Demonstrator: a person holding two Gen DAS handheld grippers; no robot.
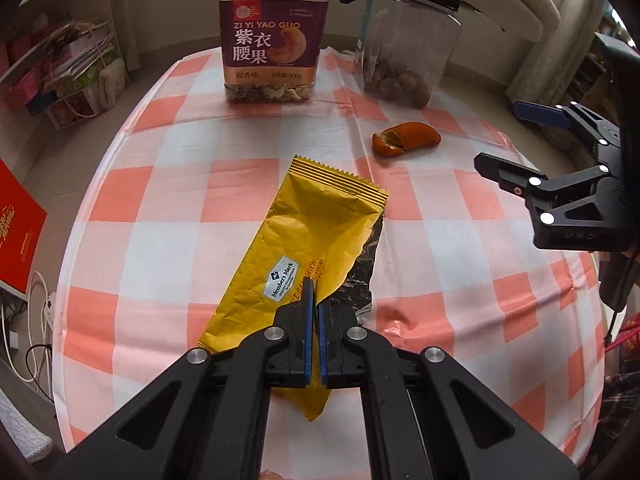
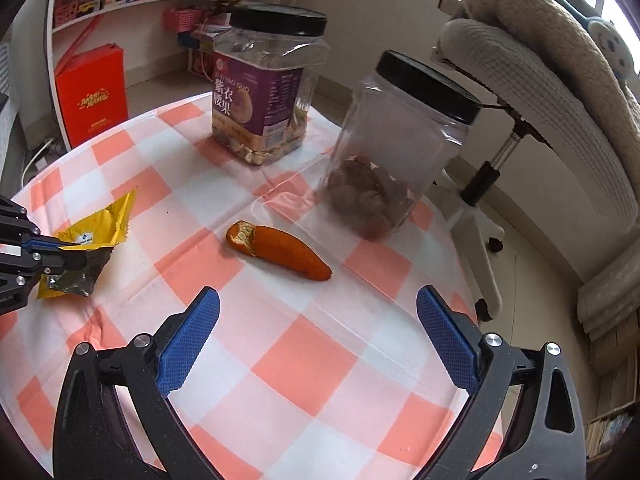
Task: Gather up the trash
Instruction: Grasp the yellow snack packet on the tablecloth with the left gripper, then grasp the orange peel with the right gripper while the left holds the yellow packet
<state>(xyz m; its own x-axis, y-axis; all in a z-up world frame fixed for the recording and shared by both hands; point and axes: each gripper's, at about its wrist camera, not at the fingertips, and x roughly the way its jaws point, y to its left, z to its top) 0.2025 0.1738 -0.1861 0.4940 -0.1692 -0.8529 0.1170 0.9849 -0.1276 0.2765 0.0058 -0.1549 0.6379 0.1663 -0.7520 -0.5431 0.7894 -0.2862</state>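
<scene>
Two bits of trash lie on the checked tablecloth [image 1: 168,184]: a yellow wrapper [image 1: 304,248] and an orange peel [image 2: 276,250]. The left gripper [image 1: 315,296] has its jaws pinched on the wrapper's near end. The right gripper [image 2: 318,316], jaws spread wide, hovers just short of the peel. Behind stand a cashew jar [image 1: 274,40] and a clear jar [image 2: 400,152].

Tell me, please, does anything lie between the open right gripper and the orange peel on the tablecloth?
Nothing visible does. Only bare checked tablecloth lies between the right gripper and the orange peel; both jars stand beyond it.
</scene>
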